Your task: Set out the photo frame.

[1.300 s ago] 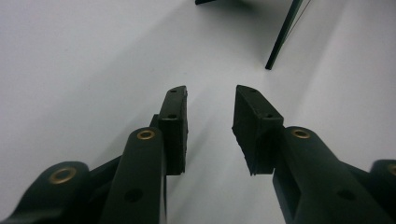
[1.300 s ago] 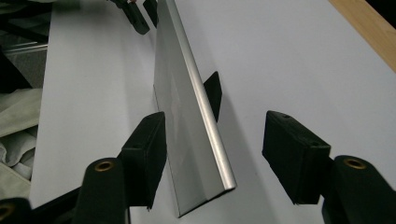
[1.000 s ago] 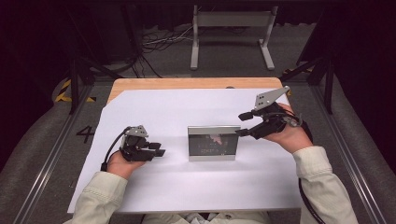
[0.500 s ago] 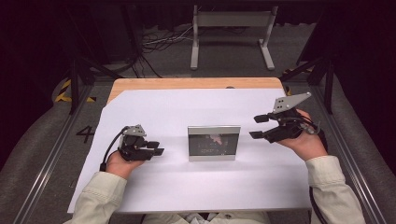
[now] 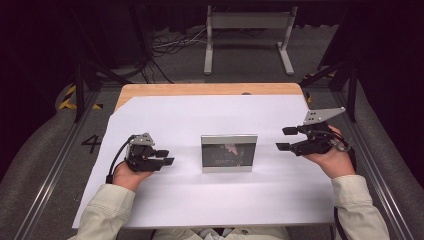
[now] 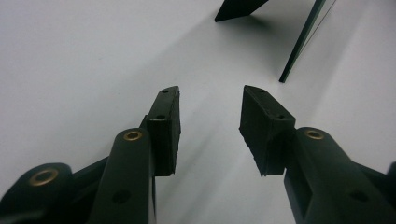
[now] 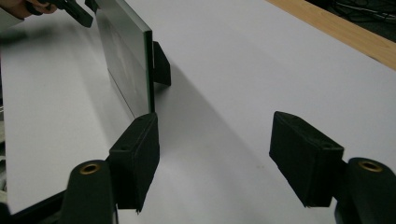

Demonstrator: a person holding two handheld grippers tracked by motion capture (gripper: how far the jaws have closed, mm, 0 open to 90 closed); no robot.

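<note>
Though seen edge-on, frame [image 7: 126, 56] upright.

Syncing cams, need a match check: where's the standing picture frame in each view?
High view: picture frame stands upright at table centre, between both grippers.
Left gripper view: top right, seen edge-on as a thin dark slanted line, its back prop beside it.
Right gripper view: upper left, glass edge and face, back prop behind it.
Shared landmark: the white sheet the frame stands on.
</note>
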